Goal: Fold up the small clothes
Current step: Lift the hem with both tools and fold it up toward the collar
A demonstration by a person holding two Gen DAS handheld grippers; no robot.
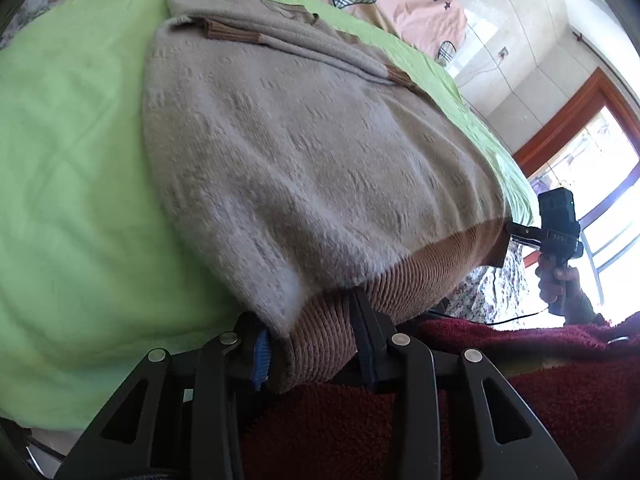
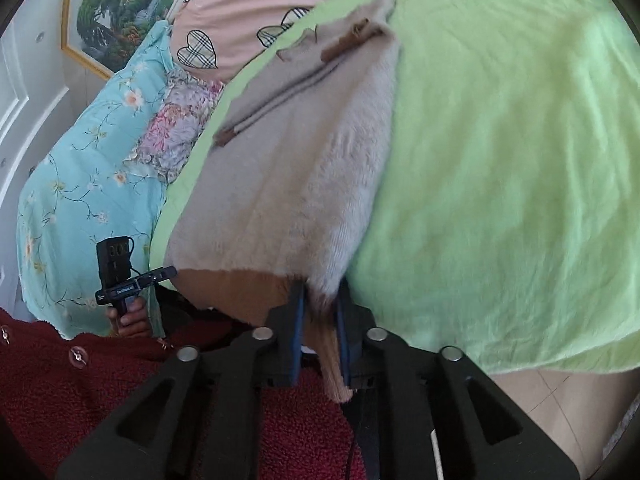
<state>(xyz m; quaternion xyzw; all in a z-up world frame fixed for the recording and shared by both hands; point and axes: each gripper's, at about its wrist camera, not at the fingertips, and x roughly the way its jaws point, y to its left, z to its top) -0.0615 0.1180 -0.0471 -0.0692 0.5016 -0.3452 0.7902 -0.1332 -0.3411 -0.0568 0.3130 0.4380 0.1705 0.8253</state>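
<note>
Fuzzy beige knit sweater with brown ribbed hem and cuffs (image 1: 312, 160) lies lengthwise on the lime-green fleece blanket (image 1: 68, 184) covering the bed, sleeves folded across its upper part. Hem end hangs toward me at the near bed edge.

My left gripper (image 1: 316, 344) has its fingers pinching 1 corner of the ribbed hem; thick brown band bunched between the blue-padded tips. My right gripper (image 2: 320, 320) has its fingers pressed onto the opposite hem corner, fabric trailing down between them. Each gripper shows in the other's view, held at the sweater's far hem corner.

Surface: blanket smooth, soft creases, draped over the bed edge. Beyond it, a pink quilt with plaid heart patches (image 2: 224, 12) and a turquoise floral quilt (image 2: 80, 184) bunched at the side.

Room: framed landscape painting with gold frame (image 2: 108, 12) on a pale wall; red-brown wooden window frame (image 1: 576, 120), bright daylight; pale tile floor (image 2: 556, 400) under the blanket edge. My dark red fleece jacket (image 2: 80, 392) fills the foreground.
</note>
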